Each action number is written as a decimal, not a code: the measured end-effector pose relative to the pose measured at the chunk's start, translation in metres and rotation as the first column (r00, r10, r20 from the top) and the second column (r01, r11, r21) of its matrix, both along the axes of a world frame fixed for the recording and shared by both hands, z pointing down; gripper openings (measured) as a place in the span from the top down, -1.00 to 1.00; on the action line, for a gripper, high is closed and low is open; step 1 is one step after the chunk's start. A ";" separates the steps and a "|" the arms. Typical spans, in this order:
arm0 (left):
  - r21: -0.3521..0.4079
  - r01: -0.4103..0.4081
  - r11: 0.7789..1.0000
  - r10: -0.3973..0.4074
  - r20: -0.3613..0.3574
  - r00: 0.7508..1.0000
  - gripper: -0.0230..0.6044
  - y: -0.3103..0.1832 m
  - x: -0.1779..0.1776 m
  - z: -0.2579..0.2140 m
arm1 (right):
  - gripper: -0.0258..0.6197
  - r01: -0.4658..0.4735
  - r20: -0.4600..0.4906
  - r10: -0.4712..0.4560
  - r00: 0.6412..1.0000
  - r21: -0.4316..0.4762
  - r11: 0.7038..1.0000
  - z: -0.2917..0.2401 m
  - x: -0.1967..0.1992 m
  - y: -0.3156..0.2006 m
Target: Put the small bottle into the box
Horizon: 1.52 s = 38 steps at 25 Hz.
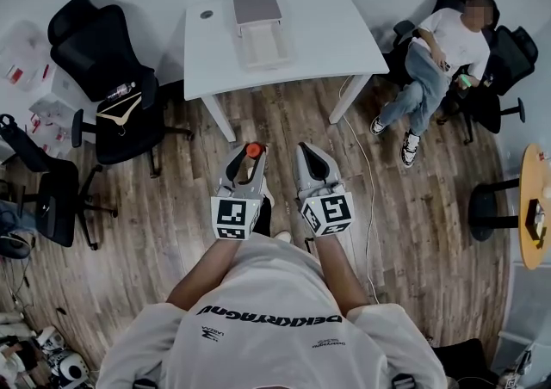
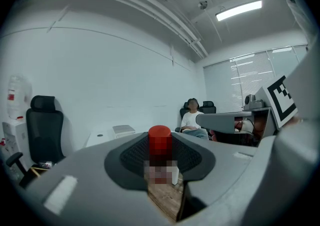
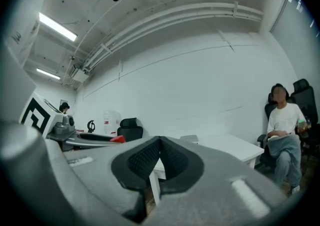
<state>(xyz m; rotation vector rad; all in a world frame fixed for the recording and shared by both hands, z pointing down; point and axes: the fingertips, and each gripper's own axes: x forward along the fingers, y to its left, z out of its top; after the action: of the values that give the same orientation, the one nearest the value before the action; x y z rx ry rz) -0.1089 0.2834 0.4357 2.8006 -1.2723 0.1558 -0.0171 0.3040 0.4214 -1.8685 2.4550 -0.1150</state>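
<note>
A small bottle with a red cap (image 1: 254, 150) stands upright between the jaws of my left gripper (image 1: 247, 161), which is shut on it. In the left gripper view the red cap (image 2: 160, 141) rises above the dark pads (image 2: 134, 156). My right gripper (image 1: 312, 160) is beside it, shut with nothing between its pads (image 3: 145, 160). Both are held over the wooden floor, short of the white table (image 1: 318, 39). On that table lies a clear box (image 1: 261, 45) with a grey lid (image 1: 256, 6) behind it. The box (image 2: 123, 130) is small and far in the left gripper view.
A person sits in a chair (image 1: 435, 64) right of the table. Black office chairs (image 1: 112, 77) stand to the left, one holding a hanger. A white cable (image 1: 370, 198) runs across the floor. A round wooden table (image 1: 535, 202) is at the right edge.
</note>
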 end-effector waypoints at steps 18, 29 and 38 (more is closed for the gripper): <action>-0.034 0.044 0.998 -0.044 0.027 0.999 0.49 -0.144 0.031 0.024 | 0.92 0.042 -0.013 -0.042 0.999 -0.029 0.999 0.016 0.030 -0.148; -0.080 0.036 0.996 -0.032 0.048 0.998 0.49 -0.243 0.051 0.032 | 0.92 0.047 -0.002 -0.047 0.999 -0.072 0.996 0.020 0.046 -0.245; -0.085 0.012 0.996 -0.007 0.052 0.999 0.49 -0.304 0.061 0.030 | 0.92 0.039 -0.007 -0.039 0.999 -0.082 0.996 0.016 0.050 -0.308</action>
<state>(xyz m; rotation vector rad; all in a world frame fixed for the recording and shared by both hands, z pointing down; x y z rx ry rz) -0.0478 -0.0206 0.4660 2.7351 -1.2578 0.2769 0.0328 -0.0038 0.4378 -1.8556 2.5299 -0.2128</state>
